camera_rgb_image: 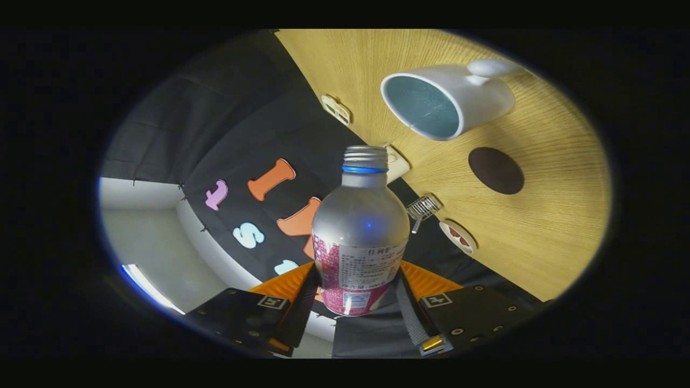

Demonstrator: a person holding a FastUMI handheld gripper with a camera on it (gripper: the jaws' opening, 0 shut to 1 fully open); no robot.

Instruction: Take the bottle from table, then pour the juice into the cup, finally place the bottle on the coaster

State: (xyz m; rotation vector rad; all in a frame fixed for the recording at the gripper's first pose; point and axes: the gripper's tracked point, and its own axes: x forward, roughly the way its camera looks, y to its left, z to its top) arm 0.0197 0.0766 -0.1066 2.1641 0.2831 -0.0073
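My gripper (pixel 357 291) is shut on a silver bottle (pixel 360 226) with a pink label, both fingers pressing its lower body. The bottle has a threaded open neck with a blue ring and no cap. The whole view is tilted, so the bottle leans sideways over the wooden table (pixel 539 237). Beyond the bottle's mouth stands a white cup (pixel 447 99) with a pale blue inside and a handle on its far side. A dark brown round coaster (pixel 496 170) lies on the table beside the cup. No liquid is visible leaving the bottle.
Along the table's edge by the black cloth wall lie small items: a white card (pixel 336 109), a white block (pixel 396 163) behind the bottle neck, a small wire rack (pixel 424 207) and a round white dish (pixel 458 237). A pale wall and floor lie beyond the cloth.
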